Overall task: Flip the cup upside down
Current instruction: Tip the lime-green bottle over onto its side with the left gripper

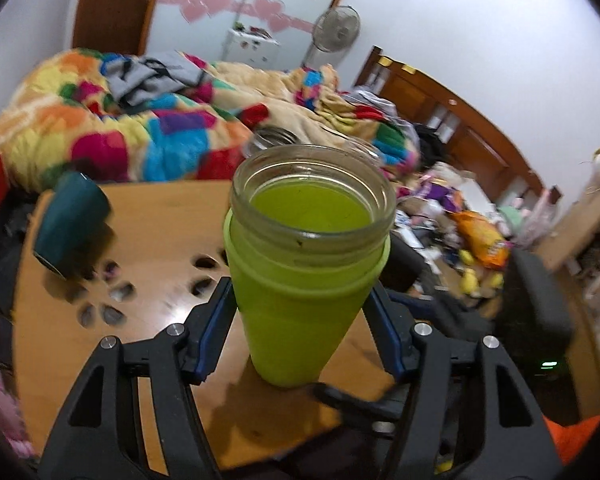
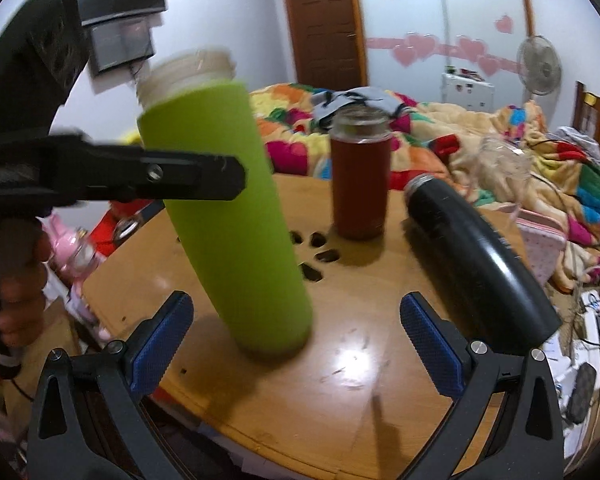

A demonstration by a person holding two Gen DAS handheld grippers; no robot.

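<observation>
The cup (image 1: 300, 288) is a tall glass tumbler in a lime-green sleeve, with no lid and its mouth up. My left gripper (image 1: 300, 300) is shut on its middle and holds it tilted, its base at or just above the wooden table (image 1: 148, 224). In the right wrist view the cup (image 2: 228, 216) leans to the left, with the left gripper (image 2: 228, 178) clamped across it from the left. My right gripper (image 2: 296, 332) is open and empty, low over the table, just in front of the cup's base.
A brown bottle (image 2: 360, 184) stands upright behind the cup. A black flask (image 2: 484, 256) lies on its side at the right; it shows dark teal in the left wrist view (image 1: 70, 224). The table (image 2: 340, 380) has petal-shaped holes (image 2: 316, 256). A bed with a patchwork quilt (image 1: 140, 128) lies beyond.
</observation>
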